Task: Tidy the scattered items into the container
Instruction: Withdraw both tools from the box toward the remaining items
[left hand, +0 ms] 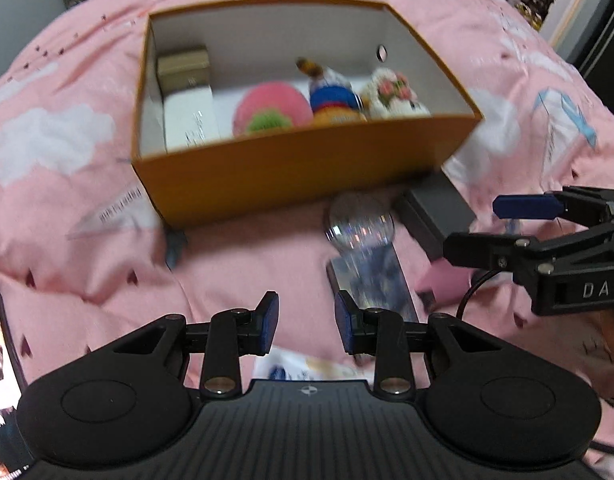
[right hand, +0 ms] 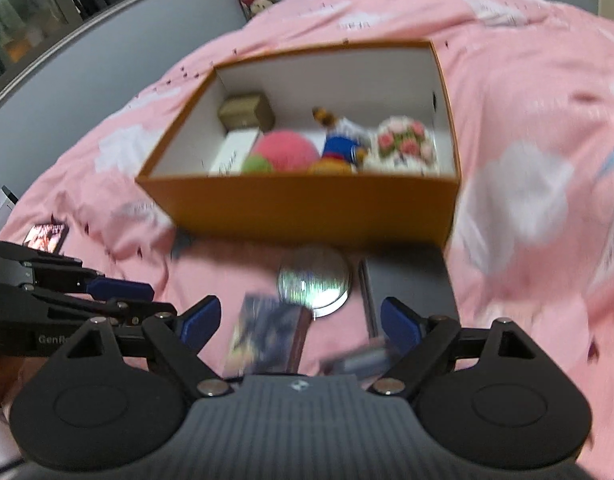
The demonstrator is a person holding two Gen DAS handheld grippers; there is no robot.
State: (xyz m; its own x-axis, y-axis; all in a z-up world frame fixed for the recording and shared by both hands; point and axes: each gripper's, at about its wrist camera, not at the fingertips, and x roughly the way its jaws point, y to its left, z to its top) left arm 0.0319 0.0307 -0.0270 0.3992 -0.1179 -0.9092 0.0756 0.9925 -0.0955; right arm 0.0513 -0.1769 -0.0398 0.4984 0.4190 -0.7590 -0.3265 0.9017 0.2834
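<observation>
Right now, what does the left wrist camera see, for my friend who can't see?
An open orange cardboard box on a pink cloud-print bedspread holds plush toys. Nearer, a clear glass ball lies beyond the open, empty left gripper.

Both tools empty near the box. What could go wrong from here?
1. The clear globe looks round and smooth; it may roll or slip out of a pinch.
2. Left tool and right tool are close together over the same items; they could collide.

2 wrist views share orange box (left hand: 299, 160).
</observation>
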